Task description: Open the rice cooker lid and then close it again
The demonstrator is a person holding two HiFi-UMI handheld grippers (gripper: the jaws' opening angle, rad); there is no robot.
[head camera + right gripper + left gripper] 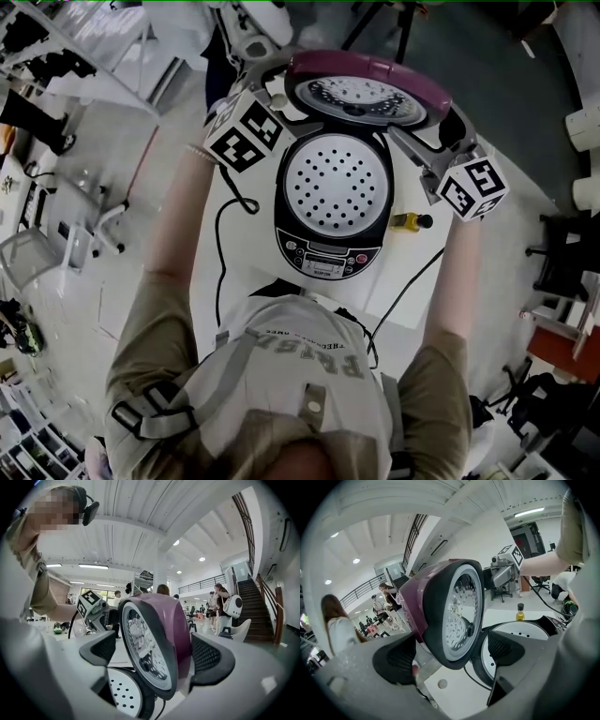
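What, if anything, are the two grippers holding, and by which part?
Nothing is clamped: the left gripper and right gripper each straddle a side edge of the raised lid, jaws open.

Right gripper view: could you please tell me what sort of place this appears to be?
Probably an open lab or office hall, not a kitchen: a staircase to a railed upper level, bystanders, and office chairs beyond the white table.

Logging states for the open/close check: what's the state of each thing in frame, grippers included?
Lid: open, standing upright.
Cooker: uncovered, perforated tray seated inside.
Left gripper: jaws apart, lid edge between them.
Right gripper: jaws apart, lid edge between them.
Bottle: upright, capped.
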